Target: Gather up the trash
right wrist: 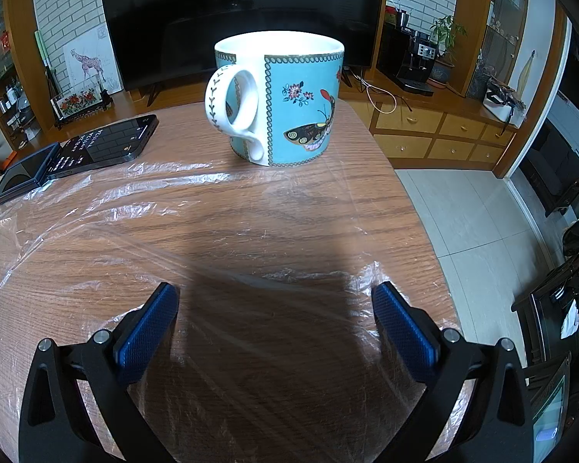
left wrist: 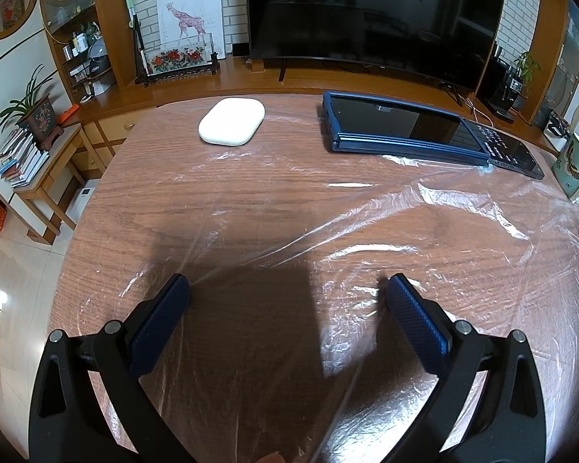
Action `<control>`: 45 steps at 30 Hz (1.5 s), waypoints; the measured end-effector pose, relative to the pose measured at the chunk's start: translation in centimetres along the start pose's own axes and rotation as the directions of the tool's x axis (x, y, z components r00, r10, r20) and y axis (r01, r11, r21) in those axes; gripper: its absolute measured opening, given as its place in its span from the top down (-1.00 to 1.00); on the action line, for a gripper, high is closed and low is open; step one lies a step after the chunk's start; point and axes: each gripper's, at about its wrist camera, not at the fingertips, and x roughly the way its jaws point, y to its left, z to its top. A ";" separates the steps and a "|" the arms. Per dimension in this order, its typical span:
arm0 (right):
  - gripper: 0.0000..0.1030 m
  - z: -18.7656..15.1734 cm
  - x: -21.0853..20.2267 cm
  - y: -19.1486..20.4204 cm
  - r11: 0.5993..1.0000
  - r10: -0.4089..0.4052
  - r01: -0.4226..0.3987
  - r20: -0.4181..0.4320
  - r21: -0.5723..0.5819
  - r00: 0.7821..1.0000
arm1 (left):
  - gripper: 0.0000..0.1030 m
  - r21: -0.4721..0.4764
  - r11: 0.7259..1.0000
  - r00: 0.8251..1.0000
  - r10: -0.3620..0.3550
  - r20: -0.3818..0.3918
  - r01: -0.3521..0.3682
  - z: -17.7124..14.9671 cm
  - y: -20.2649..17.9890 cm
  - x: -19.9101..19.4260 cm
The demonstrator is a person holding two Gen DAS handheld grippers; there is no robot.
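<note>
A sheet of clear crinkled plastic wrap (left wrist: 366, 227) lies spread flat over the wooden table (left wrist: 154, 177); it also shows in the right wrist view (right wrist: 143, 208). My left gripper (left wrist: 287, 289) is open and empty, low over the near part of the wrap, its blue pads wide apart. My right gripper (right wrist: 276, 297) is open and empty too, low over the wrap near the table's right edge, facing a blue butterfly mug (right wrist: 278, 96).
A white oval case (left wrist: 231, 121), a blue folded device (left wrist: 397, 127) and a black phone (left wrist: 509, 150) lie at the table's far side. The mug shows at the right edge (left wrist: 577, 171). A TV (left wrist: 374, 15) stands on a wooden cabinet behind. Tiled floor (right wrist: 474, 216) lies right of the table.
</note>
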 end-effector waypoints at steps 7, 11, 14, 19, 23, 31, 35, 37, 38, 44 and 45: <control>-0.93 0.0 0.0 0.0 1.000 0.000 0.000 0.000 0.000 1.000 | -0.97 -0.006 1.000 1.000 0.004 0.000 -0.004 0.3 0.6 0.2; -0.93 0.0 0.0 0.0 1.000 0.000 0.000 0.000 0.000 1.000 | -0.97 -0.006 1.000 1.000 0.004 0.000 -0.004 0.3 0.7 0.2; -0.93 0.0 -0.1 0.0 1.000 0.000 0.000 0.000 0.000 1.000 | -0.97 -0.005 1.000 1.000 0.004 0.000 -0.004 0.3 0.6 0.2; -0.93 0.0 -0.1 0.1 1.000 0.000 0.000 0.000 0.000 1.000 | -0.97 -0.005 1.000 1.000 0.004 -0.001 -0.004 0.3 0.7 0.2; -0.93 0.0 -0.1 0.1 1.000 0.000 0.000 0.000 0.000 1.000 | -0.97 -0.005 1.000 1.000 0.004 -0.001 -0.004 0.3 0.7 0.2; -0.93 0.0 -0.1 0.1 1.000 0.000 0.000 0.000 0.000 1.000 | -0.97 -0.005 1.000 1.000 0.004 -0.001 -0.004 0.3 0.7 0.2; -0.93 0.0 -0.1 0.1 1.000 0.000 0.000 0.000 0.000 1.000 | -0.97 -0.005 1.000 1.000 0.004 -0.001 -0.004 0.3 0.6 0.2; -0.93 0.0 -0.2 0.1 1.000 0.000 0.000 0.000 0.000 1.000 | -0.97 -0.005 1.000 1.000 0.004 -0.001 -0.004 0.3 0.7 0.2; -0.93 0.0 -0.1 0.1 1.000 0.000 0.000 0.000 0.000 1.000 | -0.97 -0.005 1.000 1.000 0.004 -0.001 -0.004 0.3 0.6 0.2; -0.93 0.0 -0.1 0.1 1.000 0.000 0.000 0.000 0.000 1.000 | -0.97 -0.005 1.000 1.000 0.004 -0.001 -0.004 0.3 0.6 0.2; -0.93 0.0 -0.1 0.1 1.000 0.000 0.000 0.000 0.000 1.000 | -0.97 -0.005 1.000 1.000 0.004 -0.001 -0.004 0.3 0.6 0.2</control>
